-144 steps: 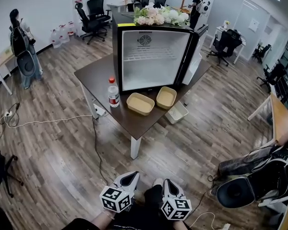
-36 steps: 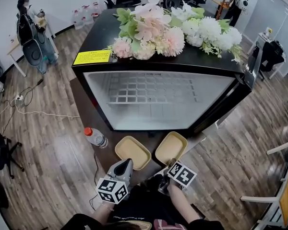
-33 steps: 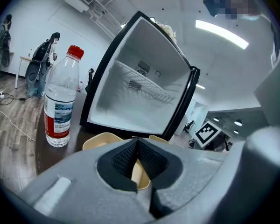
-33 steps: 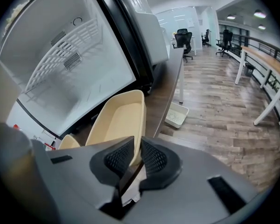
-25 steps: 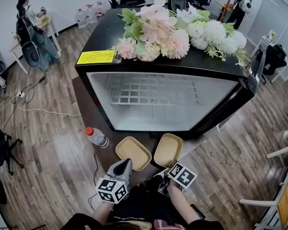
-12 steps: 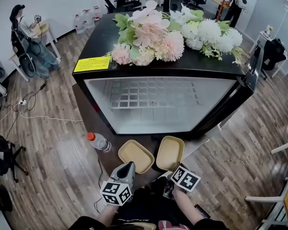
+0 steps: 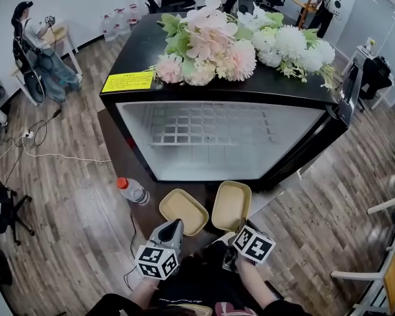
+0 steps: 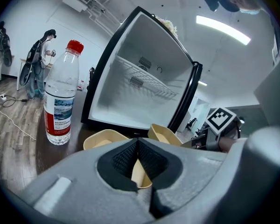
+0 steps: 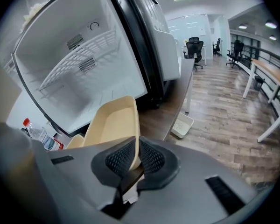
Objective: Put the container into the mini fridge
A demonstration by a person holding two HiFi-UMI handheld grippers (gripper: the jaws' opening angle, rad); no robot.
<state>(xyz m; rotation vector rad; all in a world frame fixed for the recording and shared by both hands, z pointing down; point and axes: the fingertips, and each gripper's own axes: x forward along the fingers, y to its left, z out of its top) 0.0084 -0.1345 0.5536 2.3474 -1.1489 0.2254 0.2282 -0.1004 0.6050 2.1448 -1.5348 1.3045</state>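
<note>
tan container [image 9: 113, 125] pinched by its near rim in right gripper [image 9: 136, 158], tilted before mini fridge [image 7: 224, 143]; thin-edge hold may slip, or container may snag the fridge sill.

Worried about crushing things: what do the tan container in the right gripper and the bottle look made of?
The container is matte tan and thin-walled; it looks like molded fibre or paperboard, possibly plastic. The bottle looks like clear, glossy plastic, see-through with glints; its red cap looks like opaque plastic.

Head view looks steeply down from overhead; both gripper views sit low, close, facing the open black mini fridge [image 7: 224, 140] all share.
</note>
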